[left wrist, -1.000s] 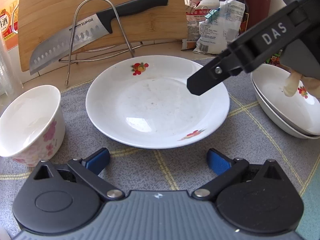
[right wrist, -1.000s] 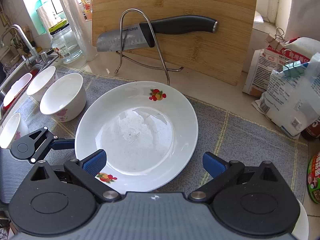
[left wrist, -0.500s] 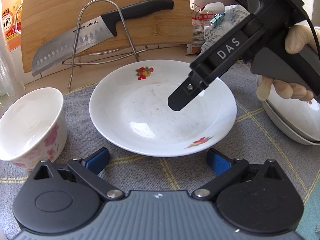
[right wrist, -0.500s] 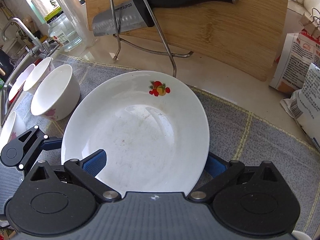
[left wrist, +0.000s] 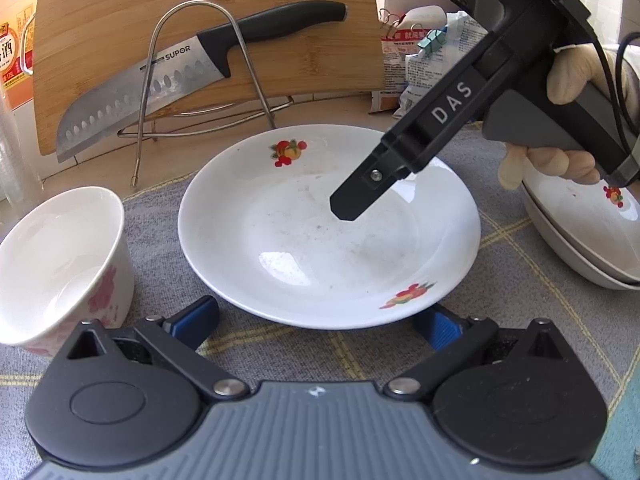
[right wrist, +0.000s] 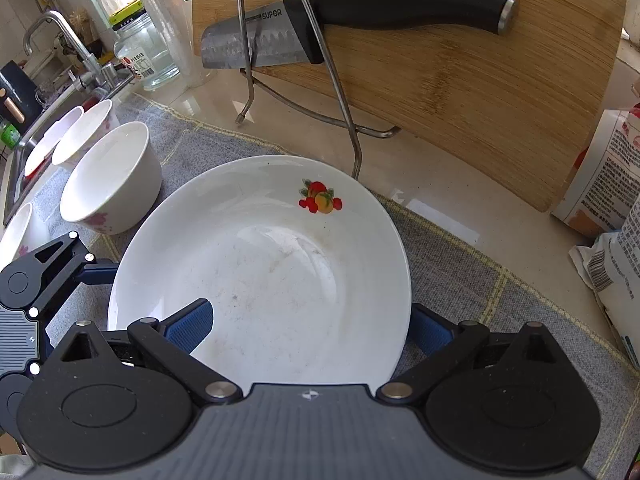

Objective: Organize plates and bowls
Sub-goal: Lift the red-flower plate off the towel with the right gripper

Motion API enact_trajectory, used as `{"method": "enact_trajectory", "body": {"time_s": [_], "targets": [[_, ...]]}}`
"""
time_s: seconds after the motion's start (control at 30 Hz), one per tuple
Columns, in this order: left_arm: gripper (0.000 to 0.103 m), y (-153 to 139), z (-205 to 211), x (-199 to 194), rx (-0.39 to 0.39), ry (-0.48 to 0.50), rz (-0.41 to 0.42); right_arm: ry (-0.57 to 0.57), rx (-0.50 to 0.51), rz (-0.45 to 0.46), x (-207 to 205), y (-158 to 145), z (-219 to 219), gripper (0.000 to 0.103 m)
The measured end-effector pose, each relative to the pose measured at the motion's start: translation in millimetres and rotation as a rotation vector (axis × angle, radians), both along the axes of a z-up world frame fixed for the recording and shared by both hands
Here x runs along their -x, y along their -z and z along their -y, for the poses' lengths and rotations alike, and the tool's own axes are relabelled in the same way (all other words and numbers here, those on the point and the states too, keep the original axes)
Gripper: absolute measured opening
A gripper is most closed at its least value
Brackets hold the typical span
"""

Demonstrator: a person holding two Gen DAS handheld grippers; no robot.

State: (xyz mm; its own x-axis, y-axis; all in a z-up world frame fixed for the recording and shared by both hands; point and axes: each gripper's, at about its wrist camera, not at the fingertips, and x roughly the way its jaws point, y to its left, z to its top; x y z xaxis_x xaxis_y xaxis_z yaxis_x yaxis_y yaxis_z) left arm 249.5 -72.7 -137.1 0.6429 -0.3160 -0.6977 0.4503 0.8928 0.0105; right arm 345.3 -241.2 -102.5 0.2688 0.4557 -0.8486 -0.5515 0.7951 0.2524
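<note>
While the white plate (left wrist: 328,236) lay flat on the grey mat (left wrist: 520,300), rim up, we saw no long axis to it, being round; its two fruit prints sat on opposite sides, one toward the cutting board (left wrist: 200,20) and one toward our left gripper (left wrist: 316,320). We held that gripper's fingers wide apart at the plate's near edge, gripping nothing. Our right gripper (right wrist: 308,328) was spread just as wide, one blue pad (right wrist: 188,326) above the plate's inside and the other beyond its rim, closed on nothing. We counted one loose plate, two stacked plates (left wrist: 580,240) at the right, and four bowls (right wrist: 112,184) in the right wrist view. One knife (right wrist: 340,24) rested in the wire rack (right wrist: 312,80), handle pointing right.
</note>
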Motion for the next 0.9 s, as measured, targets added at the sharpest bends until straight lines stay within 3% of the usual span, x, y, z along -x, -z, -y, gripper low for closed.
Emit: {"method": "enact_trajectory", "body": {"time_s": [0.27,0.9], "targets": [[0.103,3,-3,0,0.009,0.042,0.024,-0.044,-0.070,-0.035,-13,-2,5,0.103],[0.101,6,-4,5,0.018,0.093,0.042,-0.095,-0.108,-0.079,-27,-3,1,0.103]]}}
